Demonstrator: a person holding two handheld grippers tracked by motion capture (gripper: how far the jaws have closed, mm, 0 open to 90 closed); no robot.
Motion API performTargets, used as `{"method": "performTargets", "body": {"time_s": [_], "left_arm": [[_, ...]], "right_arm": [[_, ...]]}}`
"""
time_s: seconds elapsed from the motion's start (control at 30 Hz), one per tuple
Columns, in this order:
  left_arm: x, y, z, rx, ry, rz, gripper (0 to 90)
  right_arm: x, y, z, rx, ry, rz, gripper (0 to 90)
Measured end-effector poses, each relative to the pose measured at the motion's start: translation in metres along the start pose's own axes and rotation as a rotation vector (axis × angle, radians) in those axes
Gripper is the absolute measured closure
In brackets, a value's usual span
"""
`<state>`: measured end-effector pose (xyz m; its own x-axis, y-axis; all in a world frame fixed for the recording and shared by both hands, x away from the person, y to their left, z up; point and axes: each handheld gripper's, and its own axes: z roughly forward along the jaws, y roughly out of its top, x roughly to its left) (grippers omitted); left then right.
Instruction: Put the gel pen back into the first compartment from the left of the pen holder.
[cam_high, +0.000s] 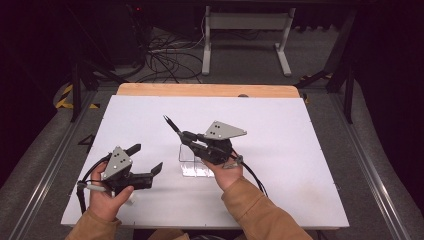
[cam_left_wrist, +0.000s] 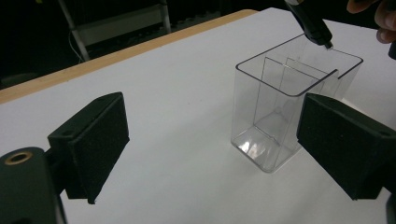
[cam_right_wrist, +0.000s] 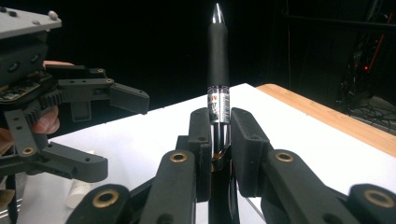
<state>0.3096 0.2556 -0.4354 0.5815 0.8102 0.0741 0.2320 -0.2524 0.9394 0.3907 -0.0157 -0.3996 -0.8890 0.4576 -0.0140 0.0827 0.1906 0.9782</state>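
Right now the right tool is clamped on a black pen, whose pointed tip sticks out well past the pads. In the high view this tool hangs just above a clear plastic container standing upright on the white bench. The left tool is spread wide with nothing between its pads, and the container sits a little ahead of them, close to one pad, with the pen's other end over its rim.
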Motion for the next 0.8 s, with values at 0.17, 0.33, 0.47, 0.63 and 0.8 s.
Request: {"method": "performTargets", "body": {"time_s": [0.17,0.33,0.47,0.63,0.8], "left_arm": [[0.0,0.0,0.0,0.0,-0.002,0.0,10.0],[0.0,0.0,0.0,0.004,-0.001,0.005,9.8],[0.0,0.0,0.0,0.003,-0.001,0.005,9.8],[0.0,0.0,0.0,0.002,-0.008,0.004,9.8],[0.0,0.0,0.0,0.001,-0.011,0.004,9.3]], "right_arm": [[0.001,-0.003,0.007,-0.001,-0.005,0.005,79.5],[0.002,-0.006,0.013,-0.002,-0.004,0.015,79.5],[0.004,-0.008,0.017,0.001,0.001,0.023,79.5],[0.006,-0.01,0.021,0.006,0.006,0.032,79.5],[0.007,-0.012,0.023,0.019,0.011,0.038,79.4]]}}
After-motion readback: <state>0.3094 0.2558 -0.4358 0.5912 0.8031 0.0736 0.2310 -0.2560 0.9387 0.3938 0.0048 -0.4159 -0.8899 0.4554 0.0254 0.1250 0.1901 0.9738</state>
